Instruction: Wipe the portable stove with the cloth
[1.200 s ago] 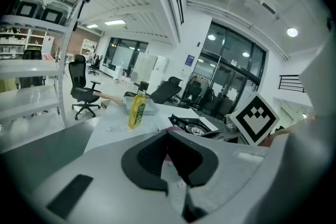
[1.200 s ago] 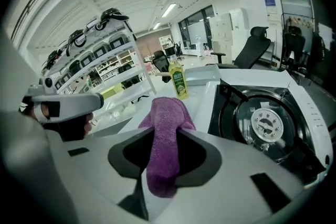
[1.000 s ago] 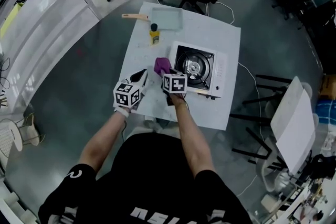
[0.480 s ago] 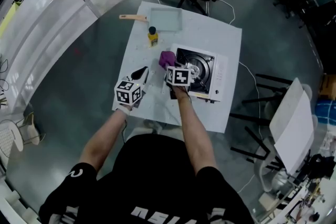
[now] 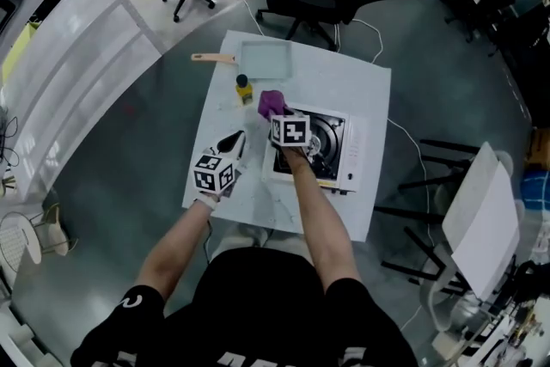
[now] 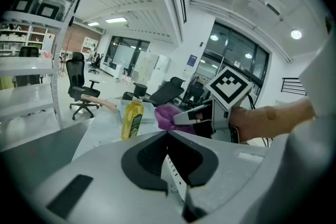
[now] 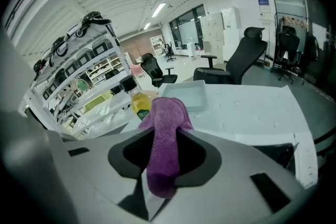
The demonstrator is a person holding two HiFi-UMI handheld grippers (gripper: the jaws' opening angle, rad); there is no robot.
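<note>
Right gripper (image 5: 278,114) gripping cloth (image 5: 269,101), left gripper (image 5: 232,138) fingers together

One each: stove (image 5: 351,152), cloth (image 5: 270,102), bottle (image 5: 244,88), tray (image 5: 265,59).

Purple cloth (image 6: 165,115) beside yellow bottle (image 6: 132,119)

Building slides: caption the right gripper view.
Right gripper clamps a purple cloth; yellow bottle and tray sit on the white table beyond.
</note>
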